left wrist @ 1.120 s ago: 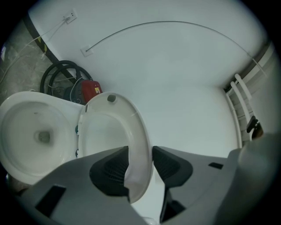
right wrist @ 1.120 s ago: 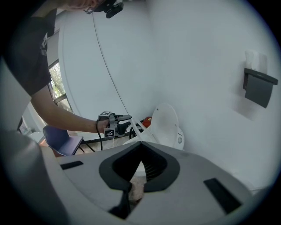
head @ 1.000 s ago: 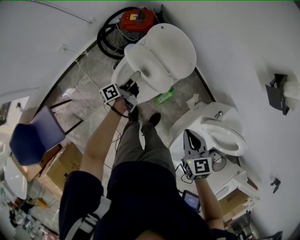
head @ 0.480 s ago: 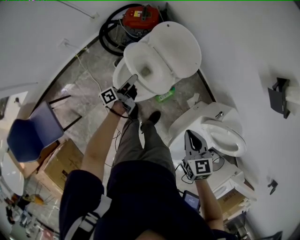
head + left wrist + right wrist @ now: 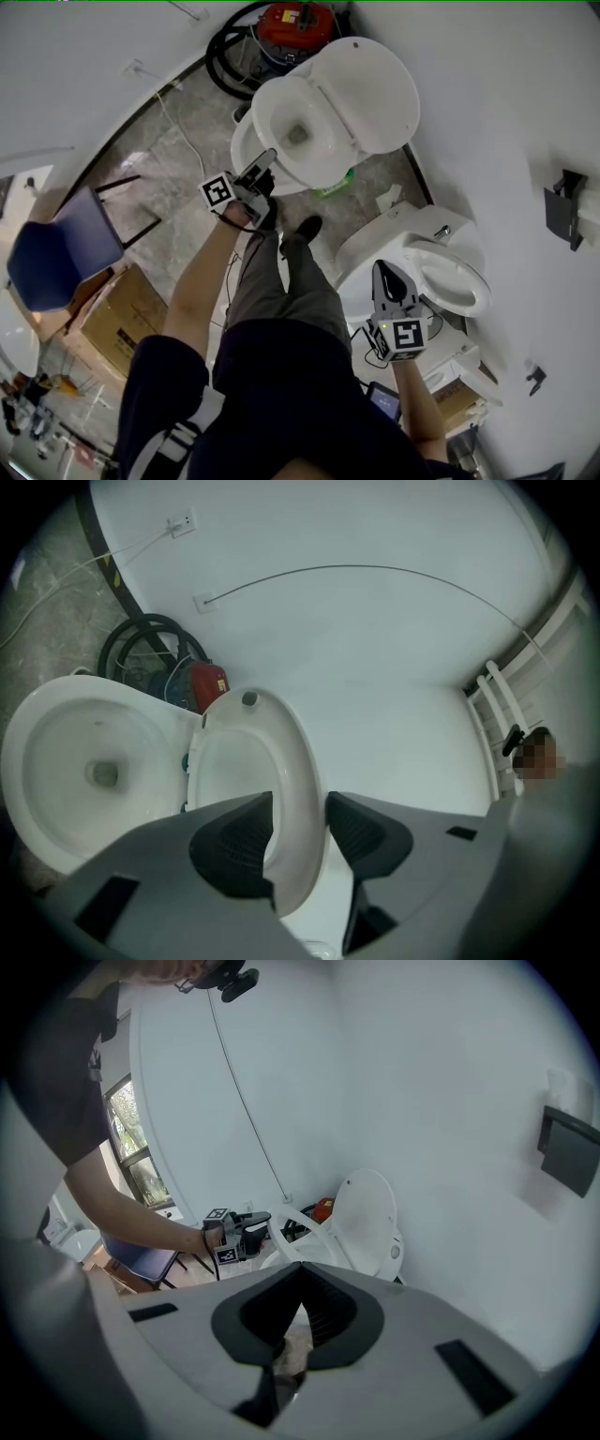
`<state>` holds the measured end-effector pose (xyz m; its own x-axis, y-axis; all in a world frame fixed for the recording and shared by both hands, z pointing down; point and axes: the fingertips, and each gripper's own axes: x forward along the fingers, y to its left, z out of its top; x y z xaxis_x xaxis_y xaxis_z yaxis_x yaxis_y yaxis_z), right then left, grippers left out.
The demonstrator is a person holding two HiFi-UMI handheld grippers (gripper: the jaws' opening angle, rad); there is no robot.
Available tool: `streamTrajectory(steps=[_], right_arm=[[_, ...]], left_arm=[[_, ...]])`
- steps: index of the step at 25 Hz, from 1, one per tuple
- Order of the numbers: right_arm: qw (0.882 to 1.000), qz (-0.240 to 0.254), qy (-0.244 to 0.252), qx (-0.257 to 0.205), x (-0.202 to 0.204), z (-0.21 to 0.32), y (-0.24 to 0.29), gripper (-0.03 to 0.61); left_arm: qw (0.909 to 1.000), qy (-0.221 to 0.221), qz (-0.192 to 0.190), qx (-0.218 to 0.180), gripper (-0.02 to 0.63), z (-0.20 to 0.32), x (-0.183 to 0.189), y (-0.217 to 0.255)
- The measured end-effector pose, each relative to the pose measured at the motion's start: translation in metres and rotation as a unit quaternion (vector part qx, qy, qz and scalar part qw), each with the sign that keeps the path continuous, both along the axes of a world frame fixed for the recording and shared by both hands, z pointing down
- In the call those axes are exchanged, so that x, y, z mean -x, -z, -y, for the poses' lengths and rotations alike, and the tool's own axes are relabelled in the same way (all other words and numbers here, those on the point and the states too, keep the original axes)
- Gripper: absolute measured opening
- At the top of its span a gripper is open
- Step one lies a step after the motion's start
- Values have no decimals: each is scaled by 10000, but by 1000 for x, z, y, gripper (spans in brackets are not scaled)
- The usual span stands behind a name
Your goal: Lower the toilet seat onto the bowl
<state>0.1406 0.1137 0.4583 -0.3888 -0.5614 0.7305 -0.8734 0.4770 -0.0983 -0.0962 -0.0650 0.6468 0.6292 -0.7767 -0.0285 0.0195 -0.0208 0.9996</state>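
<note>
A white toilet stands at the top of the head view, its lid (image 5: 380, 89) up against the wall. The seat ring (image 5: 269, 105) hangs tilted between the lid and the bowl (image 5: 244, 152). My left gripper (image 5: 269, 157) is at the ring's front edge. In the left gripper view the seat's rim (image 5: 298, 761) fills the gap between the jaws of the left gripper (image 5: 300, 819), which is shut on it. The bowl (image 5: 89, 761) lies to the left. My right gripper (image 5: 386, 275) hovers shut and empty at the lower right. Its own view shows the tilted seat (image 5: 305, 1229).
A second white toilet (image 5: 448, 267) sits just beyond the right gripper. A red vacuum (image 5: 298, 23) with a black hose stands behind the first toilet. A green bottle (image 5: 333, 190) lies by its base. A blue chair (image 5: 56, 258) and a cardboard box (image 5: 122, 328) stand at left.
The seat ring has swung further away from the lid toward the bowl, with the left gripper on its rim. The right gripper has stayed put.
</note>
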Motion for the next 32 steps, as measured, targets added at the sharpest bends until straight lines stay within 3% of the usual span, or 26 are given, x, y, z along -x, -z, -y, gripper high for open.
streamTrajectory(steps=[32], right_arm=[[9984,-80,449,345,38,8,-28,18]], left_arm=[[9940,329,636,824,196,-57,65,-91]])
